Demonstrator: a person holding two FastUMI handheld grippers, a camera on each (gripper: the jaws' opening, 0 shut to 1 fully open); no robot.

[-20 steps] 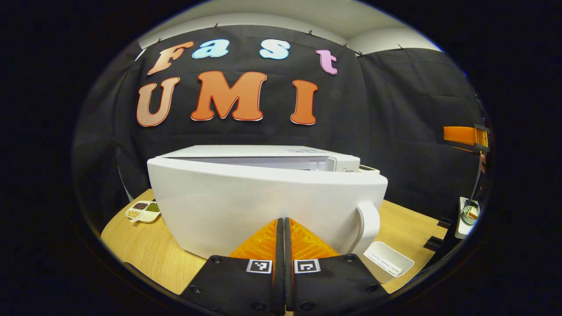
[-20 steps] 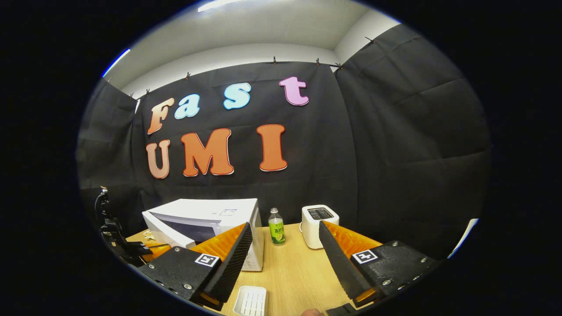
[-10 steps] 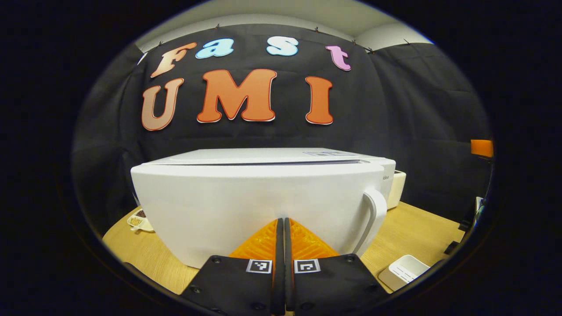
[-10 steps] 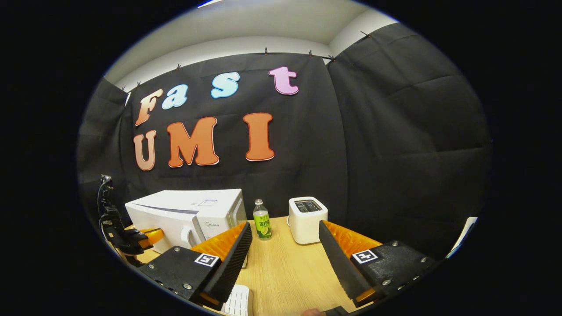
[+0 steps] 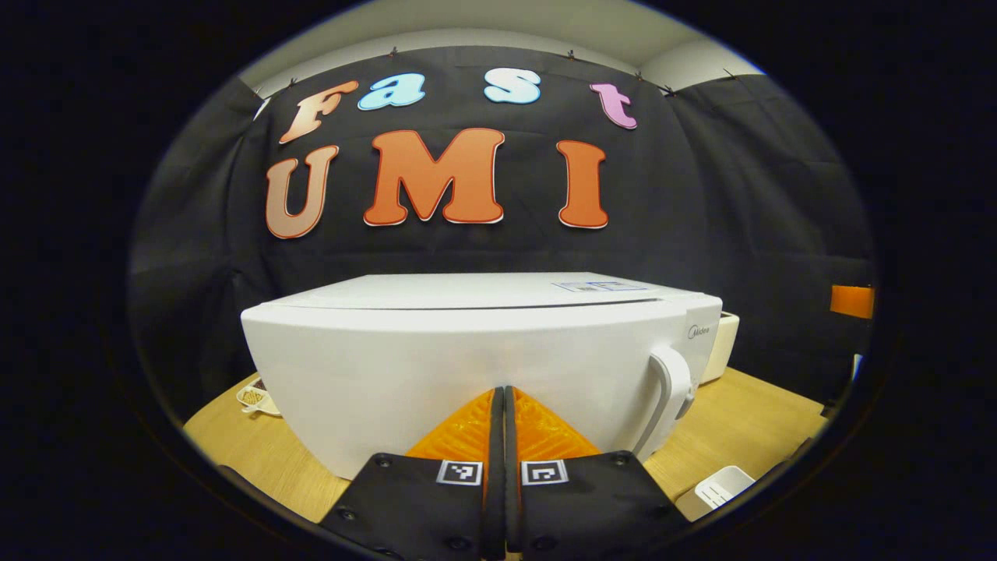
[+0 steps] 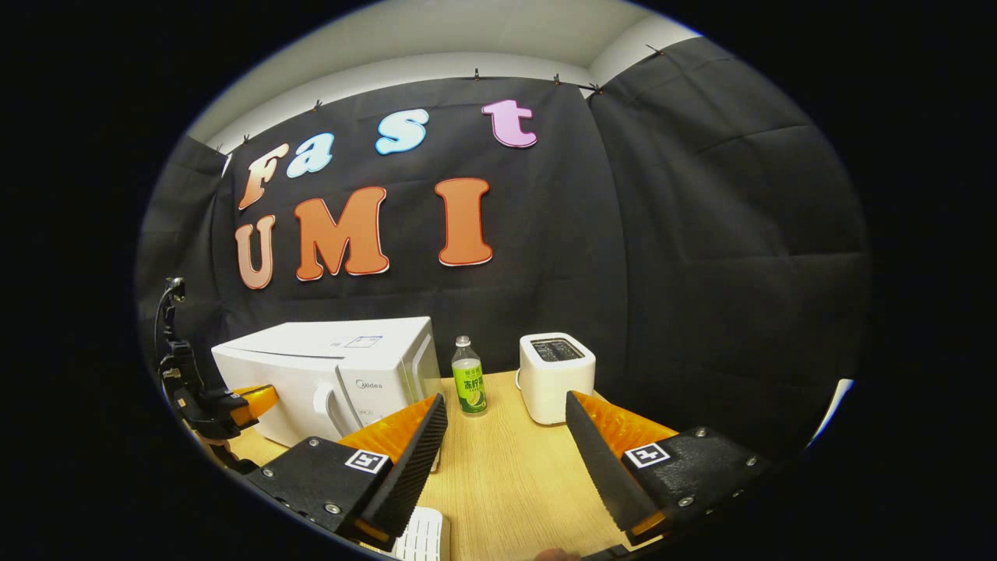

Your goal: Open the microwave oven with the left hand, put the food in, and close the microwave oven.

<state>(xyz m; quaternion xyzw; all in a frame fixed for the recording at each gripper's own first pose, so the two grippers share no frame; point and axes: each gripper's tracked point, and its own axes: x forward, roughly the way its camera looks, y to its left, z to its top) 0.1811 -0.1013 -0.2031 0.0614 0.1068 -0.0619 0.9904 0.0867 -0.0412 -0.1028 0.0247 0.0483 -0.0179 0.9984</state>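
A wooden table sits in front of a black cloth wall. On the table stands a small bottle with a green label and a white cap — it is upright. Just to its right is a white toaster with a dark slot on top. The two are near each other but not touching. At the near edge of the table lies a little white tray with thin slits. In the left gripper view, a small white dish sits on the table at the far left — there is something brown in it.
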